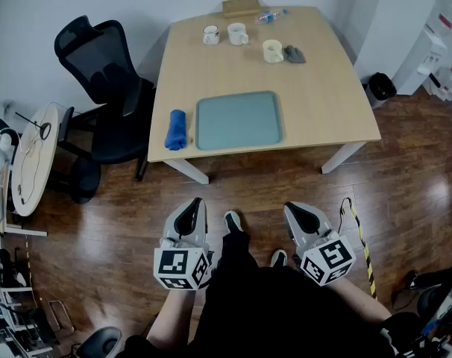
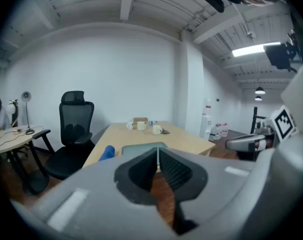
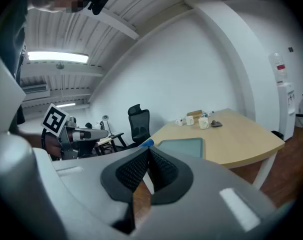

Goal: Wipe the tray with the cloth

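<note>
The wooden floor [image 1: 300, 192] spread under both grippers, and the pale tabletop [image 1: 323, 95] stood well ahead of the fingers, touched by neither gripper. A black office chair [image 1: 107, 80] sat ahead and to the left of the left fingers, beside the tabletop's left edge. The grey-green tray [image 1: 239, 120] lay flat near the tabletop's near edge, ahead of the gap between the two grippers and well apart from both. The left gripper [image 1: 193, 203] hung low over the floor, its fingers [image 2: 177, 170] clenched together with nothing between them. The right gripper [image 1: 292, 209], off to its right, likewise had its fingers [image 3: 130, 173] clenched tight on nothing. The rolled blue cloth [image 1: 177, 129] lay just left of the tray, straight ahead of the left fingers and far from them. Much further beyond the fingers, at the tabletop's far edge, rested a brown box [image 1: 241, 7]. Nearer the fingers than the box stood a white mug [image 1: 237, 33], a smaller patterned mug [image 1: 211, 34] and a cream mug [image 1: 272, 51]. A clear bottle [image 1: 271, 15] lay just right of the box, and a small dark grey object [image 1: 294, 54] sat just beside the cream mug
</note>
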The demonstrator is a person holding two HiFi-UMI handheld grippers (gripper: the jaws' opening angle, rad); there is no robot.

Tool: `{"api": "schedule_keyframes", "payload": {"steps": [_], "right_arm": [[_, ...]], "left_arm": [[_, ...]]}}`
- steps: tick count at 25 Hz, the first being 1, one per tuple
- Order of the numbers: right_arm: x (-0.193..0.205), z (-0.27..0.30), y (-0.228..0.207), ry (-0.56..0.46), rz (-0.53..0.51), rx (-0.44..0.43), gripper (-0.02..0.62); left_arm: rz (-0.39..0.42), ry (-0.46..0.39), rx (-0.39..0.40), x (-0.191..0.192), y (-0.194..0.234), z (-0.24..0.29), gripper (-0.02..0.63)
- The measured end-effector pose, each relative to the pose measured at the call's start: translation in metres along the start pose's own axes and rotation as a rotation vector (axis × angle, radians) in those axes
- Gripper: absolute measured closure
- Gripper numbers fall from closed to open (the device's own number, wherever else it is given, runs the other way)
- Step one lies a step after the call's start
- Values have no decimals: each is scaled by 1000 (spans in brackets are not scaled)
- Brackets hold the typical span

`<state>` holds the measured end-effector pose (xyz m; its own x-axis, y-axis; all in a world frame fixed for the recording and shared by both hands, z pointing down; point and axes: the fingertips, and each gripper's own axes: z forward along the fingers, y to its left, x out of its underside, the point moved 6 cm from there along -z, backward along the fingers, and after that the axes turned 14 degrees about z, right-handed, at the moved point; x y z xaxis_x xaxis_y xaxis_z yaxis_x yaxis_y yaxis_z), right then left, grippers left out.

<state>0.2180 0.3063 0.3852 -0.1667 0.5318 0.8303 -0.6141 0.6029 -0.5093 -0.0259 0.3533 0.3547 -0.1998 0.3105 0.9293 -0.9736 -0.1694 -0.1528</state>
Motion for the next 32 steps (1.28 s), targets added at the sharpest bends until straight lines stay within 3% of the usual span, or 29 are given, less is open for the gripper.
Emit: {"api": "schedule_keyframes", "payload": {"steps": [7, 13, 16, 18, 22, 26, 29, 32], "right_arm": [[-16, 110, -39, 34, 11, 95, 589], [-43, 209, -89, 89, 101, 257, 589], [-39, 245, -137, 174, 146, 384, 582], [-29, 260, -173, 274, 148, 472, 542], [-2, 276, -236, 485, 146, 591, 476], [31, 281, -272, 620, 180, 626, 449], [36, 282, -275, 636, 185, 586, 451], [33, 285, -270, 616, 188, 508, 525]], "left_arm": [[-32, 15, -11, 24, 91, 97, 572], [-93, 138, 80, 48, 171, 199, 529], [-116, 207, 96, 64, 195, 233, 529], [-110, 273, 85, 78, 207, 249, 529], [-67, 437, 6, 107, 236, 270, 462], [-83, 588, -7, 134, 255, 294, 414], [-131, 675, 28, 152, 257, 312, 382], [-142, 800, 52, 178, 256, 323, 373]]}}
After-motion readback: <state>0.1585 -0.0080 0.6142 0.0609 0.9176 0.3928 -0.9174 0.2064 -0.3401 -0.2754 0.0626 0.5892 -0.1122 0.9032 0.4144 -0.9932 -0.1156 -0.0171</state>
